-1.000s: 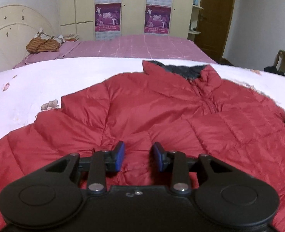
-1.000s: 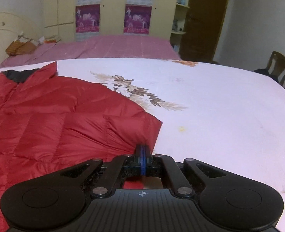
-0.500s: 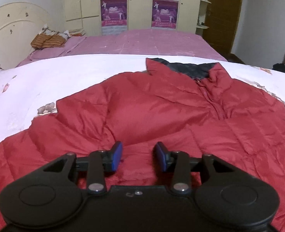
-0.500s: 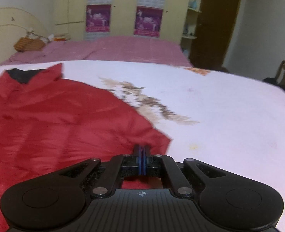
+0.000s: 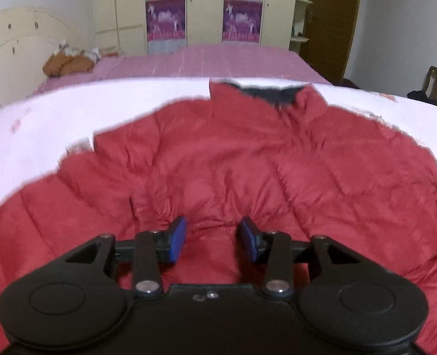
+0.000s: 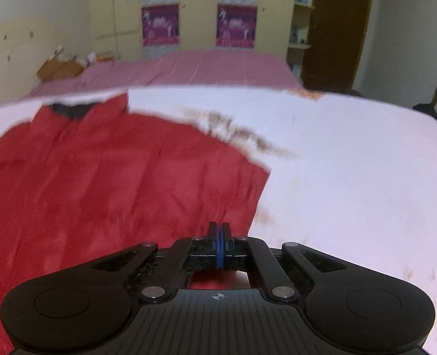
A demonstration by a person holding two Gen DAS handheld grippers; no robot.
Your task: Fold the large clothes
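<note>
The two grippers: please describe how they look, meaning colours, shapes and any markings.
Both are matte black. The left gripper has two rounded lobes with round discs, silver pivot screws and blue pads on its fingers. The right gripper has the same lobes, screws and blue pads, plus a ribbed top plate with a small crosshair mark. No cables, hands or sleeves show.

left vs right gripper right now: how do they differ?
Left gripper: jaws apart, just been opening, red jacket fabric bunched between them, over the garment's middle. Right gripper: jaws fully shut, at the jacket's edge beside the white sheet; whether it pinches fabric is unclear. Both have blue pads and point down at the jacket.
</note>
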